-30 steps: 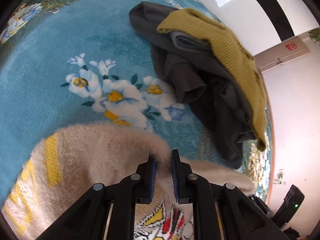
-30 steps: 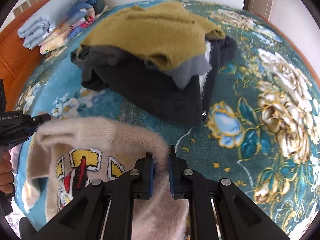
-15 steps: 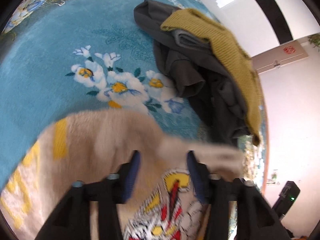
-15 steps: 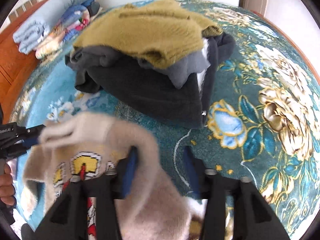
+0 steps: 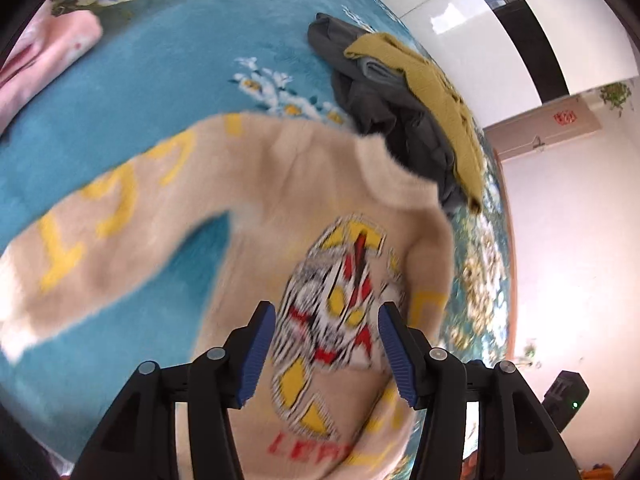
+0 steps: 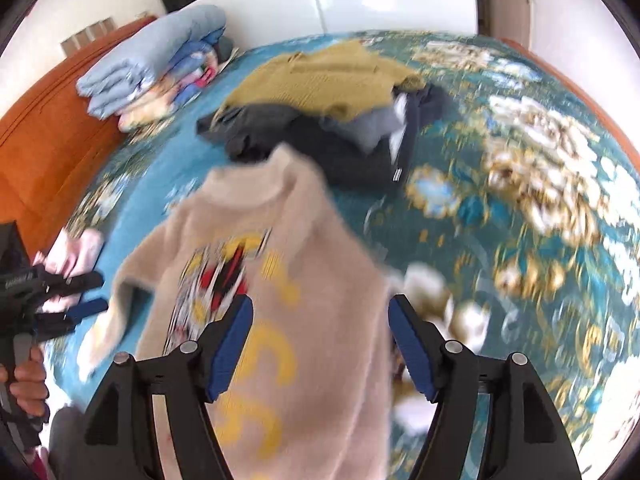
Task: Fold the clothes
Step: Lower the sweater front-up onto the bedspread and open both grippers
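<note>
A beige fluffy sweater [image 5: 304, 184] with yellow letters and a cartoon print lies spread on the blue floral bedspread [image 5: 168, 64], blurred by motion. My left gripper [image 5: 326, 316] hovers above its printed chest. Its jaws are opening and its blue pads [image 5: 260, 344] touch no cloth. In the right wrist view the same sweater [image 6: 288, 240] stretches away from my right gripper [image 6: 320, 306]. That gripper's jaws are opening too, above the sleeve with nothing pressed between them. The left gripper [image 6: 90, 294] shows at the left edge, held by a hand [image 6: 24, 380].
A pile of clothes sits beyond the sweater: a mustard knit [image 6: 320, 80] on grey and dark garments [image 6: 340, 148]. Folded blue blankets [image 6: 152, 56] rest against an orange headboard [image 6: 48, 120]. A pink cloth [image 5: 44, 52] lies at the far left.
Both grippers were shut on the sweater's upper edge, then opened and drew back and upward. The sweater dropped free and now shows its whole front and one sleeve.
</note>
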